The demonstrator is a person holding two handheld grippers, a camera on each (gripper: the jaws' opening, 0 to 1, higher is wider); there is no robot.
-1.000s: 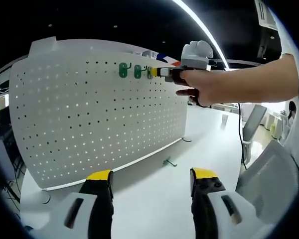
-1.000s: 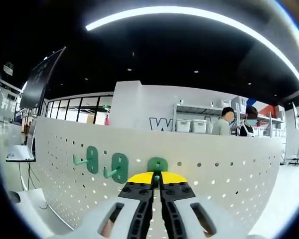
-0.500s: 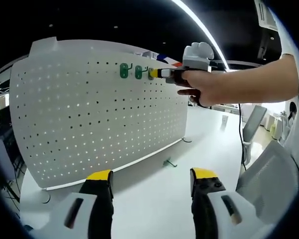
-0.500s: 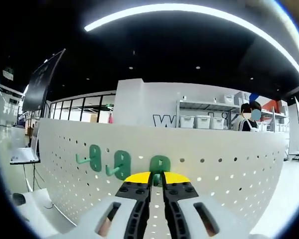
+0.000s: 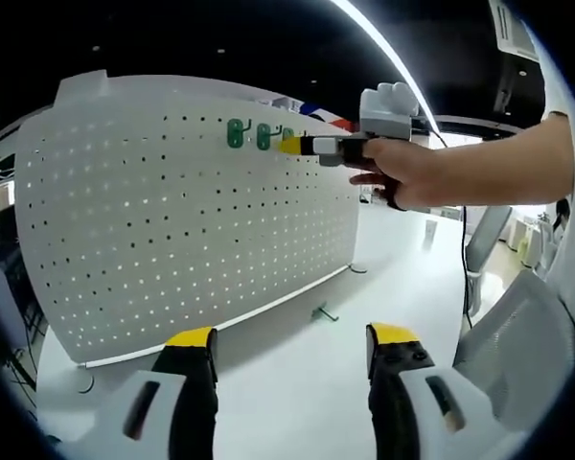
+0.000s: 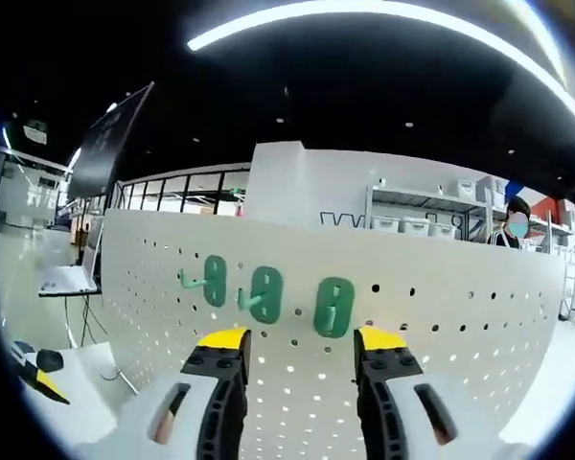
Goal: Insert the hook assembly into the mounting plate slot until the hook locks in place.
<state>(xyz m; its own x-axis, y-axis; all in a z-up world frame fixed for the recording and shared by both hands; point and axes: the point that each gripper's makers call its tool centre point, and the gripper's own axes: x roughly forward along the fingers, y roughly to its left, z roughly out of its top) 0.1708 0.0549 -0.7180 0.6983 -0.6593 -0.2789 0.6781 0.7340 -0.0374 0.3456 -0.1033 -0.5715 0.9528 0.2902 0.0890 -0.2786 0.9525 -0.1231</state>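
A white pegboard (image 5: 172, 220) stands upright on the table. Three green hooks sit in a row near its top: the left hook (image 6: 214, 281), the middle hook (image 6: 264, 293) and the right hook (image 6: 333, 307), all seated in the pegboard (image 6: 441, 364). My right gripper (image 6: 302, 340) is open just in front of the right hook, holding nothing. In the left gripper view a hand holds that right gripper (image 5: 289, 146) level, its yellow tips close to the hooks (image 5: 264, 137). My left gripper (image 5: 292, 350) is open and empty low over the table.
A loose green hook (image 5: 324, 312) lies on the white table (image 5: 402, 278) beside the board's foot. Grey chairs (image 5: 517, 335) stand at the right. Behind the board are shelves with bins (image 6: 412, 216) and a person (image 6: 517, 225).
My right gripper has opened, let go of the right hook, which stays on the board, and drawn back a little. The left gripper has not moved.
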